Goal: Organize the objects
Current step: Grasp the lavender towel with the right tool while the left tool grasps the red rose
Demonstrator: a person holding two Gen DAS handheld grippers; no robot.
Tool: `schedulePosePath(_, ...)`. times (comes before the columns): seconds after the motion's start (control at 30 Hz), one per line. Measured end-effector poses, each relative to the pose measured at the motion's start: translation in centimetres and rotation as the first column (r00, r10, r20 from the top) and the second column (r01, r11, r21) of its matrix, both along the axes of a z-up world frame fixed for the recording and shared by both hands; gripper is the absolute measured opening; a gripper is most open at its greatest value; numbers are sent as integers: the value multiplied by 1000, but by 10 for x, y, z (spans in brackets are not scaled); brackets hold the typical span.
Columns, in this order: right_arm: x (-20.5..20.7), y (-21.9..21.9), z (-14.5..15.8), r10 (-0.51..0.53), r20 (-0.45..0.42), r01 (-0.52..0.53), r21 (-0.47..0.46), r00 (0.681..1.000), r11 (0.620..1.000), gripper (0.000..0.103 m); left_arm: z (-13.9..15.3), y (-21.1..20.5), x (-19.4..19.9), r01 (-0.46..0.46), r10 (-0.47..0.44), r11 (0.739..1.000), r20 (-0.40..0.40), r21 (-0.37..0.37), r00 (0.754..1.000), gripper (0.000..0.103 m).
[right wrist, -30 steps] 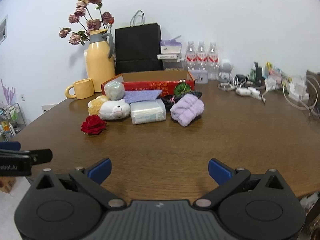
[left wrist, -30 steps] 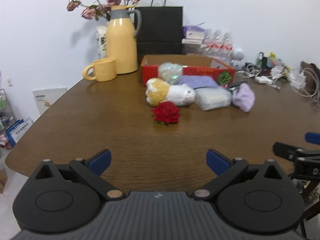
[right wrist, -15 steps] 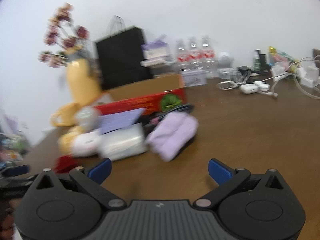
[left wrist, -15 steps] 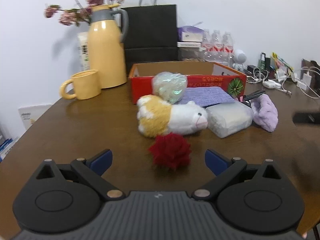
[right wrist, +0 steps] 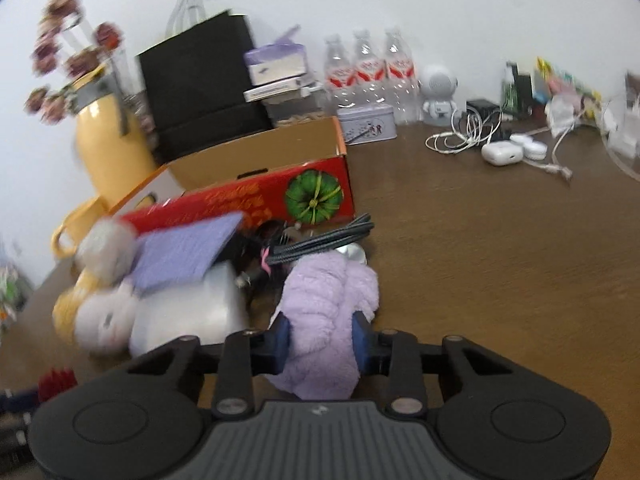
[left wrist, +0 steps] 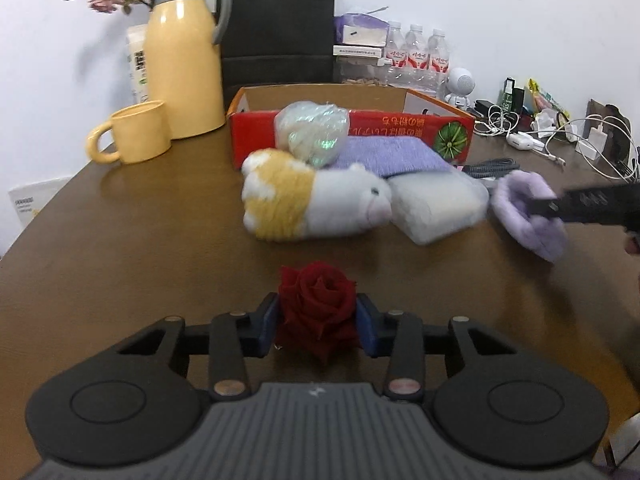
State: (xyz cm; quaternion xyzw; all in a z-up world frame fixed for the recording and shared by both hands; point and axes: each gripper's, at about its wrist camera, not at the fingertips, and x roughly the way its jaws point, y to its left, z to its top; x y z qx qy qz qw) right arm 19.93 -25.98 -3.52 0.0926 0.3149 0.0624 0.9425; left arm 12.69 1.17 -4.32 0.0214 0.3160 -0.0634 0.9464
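Note:
My left gripper [left wrist: 317, 324] is shut on a red rose [left wrist: 316, 300] on the brown table [left wrist: 140, 240]. My right gripper [right wrist: 320, 340] is shut on a fluffy purple cloth [right wrist: 328, 312], which also shows at the right of the left wrist view [left wrist: 528, 216]. Behind lie a white and yellow plush toy [left wrist: 312, 208], a clear-wrapped white pack [left wrist: 436, 204], a purple flat cloth [left wrist: 392, 156] and an iridescent wrapped ball [left wrist: 312, 132]. An open red cardboard box [left wrist: 360, 124] stands behind them, its inside seemingly empty.
A yellow jug [left wrist: 184, 52] with dried flowers and a yellow mug [left wrist: 136, 132] stand at the back left. A black paper bag [left wrist: 280, 28], water bottles [left wrist: 416, 52], cables and chargers [left wrist: 552, 136] line the back wall. A black cable bundle [right wrist: 320, 236] lies by the box.
Both grippers moved forward to the objects and closed: the left on the red rose, the right on the purple cloth. Both were open and empty before.

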Motion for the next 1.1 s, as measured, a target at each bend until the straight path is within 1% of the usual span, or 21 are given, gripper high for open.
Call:
schedulePosePath(0.07,-31,-3,-2,20,-2,-20,-13,1000,1000,26,3,2,-20,-23,23,1000,5,12,1000,38)
schedulePosePath(0.2,-95,-11,-4,37,4,-37,-22,999,999,25,11,5,-50,-53,53,999,14,-6,999,36)
schedulePosePath(0.33,-135,-14,3,61,27,-60,-38,998,997,23,25,5,-61,-65,66,998,50,-13,997,35)
schedulePosePath(0.47,-147,-21,10,46,72,-44,-34,996,998,21,37,2,-58,-54,56,998,88,-26,995,33)
schedulePosePath(0.57,-146,-26,20,56,103,-52,-45,993,998,18,49,5,-45,-39,43,999,115,-33,992,33)
schedulePosePath(0.6,-143,-27,24,65,115,-59,-58,991,997,18,55,8,-38,-35,40,998,118,-43,992,33)
schedulePosePath(0.63,-139,-27,29,70,127,-62,-70,989,996,18,64,13,-28,-19,27,997,111,-74,994,33)
schedulePosePath(0.7,-127,-27,42,96,155,-80,-102,983,992,18,84,24,-5,22,-7,988,96,-154,995,32)
schedulePosePath(0.73,-120,-28,52,112,177,-92,-115,978,989,18,94,26,7,41,-24,986,105,-163,994,32)
schedulePosePath(0.8,-97,-28,73,157,223,-126,-145,962,981,18,116,27,38,76,-55,988,151,-135,987,32)
schedulePosePath(0.87,-61,-23,95,203,258,-156,-193,945,969,18,136,25,83,82,-65,992,172,-97,983,32)
schedulePosePath(0.93,-9,-16,115,245,276,-189,-216,929,958,18,149,19,141,79,-66,994,160,-74,985,32)
schedulePosePath(0.97,22,-11,123,260,274,-204,-218,926,954,18,151,16,169,76,-67,995,145,-61,987,33)
schedulePosePath(1.0,54,-4,129,278,255,-225,-220,926,949,18,151,12,200,61,-55,997,114,-55,992,33)
schedulePosePath(1.07,118,12,131,283,207,-238,-220,936,946,18,143,3,266,28,-28,1000,35,-14,999,33)
schedulePosePath(1.1,157,23,128,271,161,-228,-242,949,943,18,136,1,295,-11,11,1000,-3,1,1000,33)
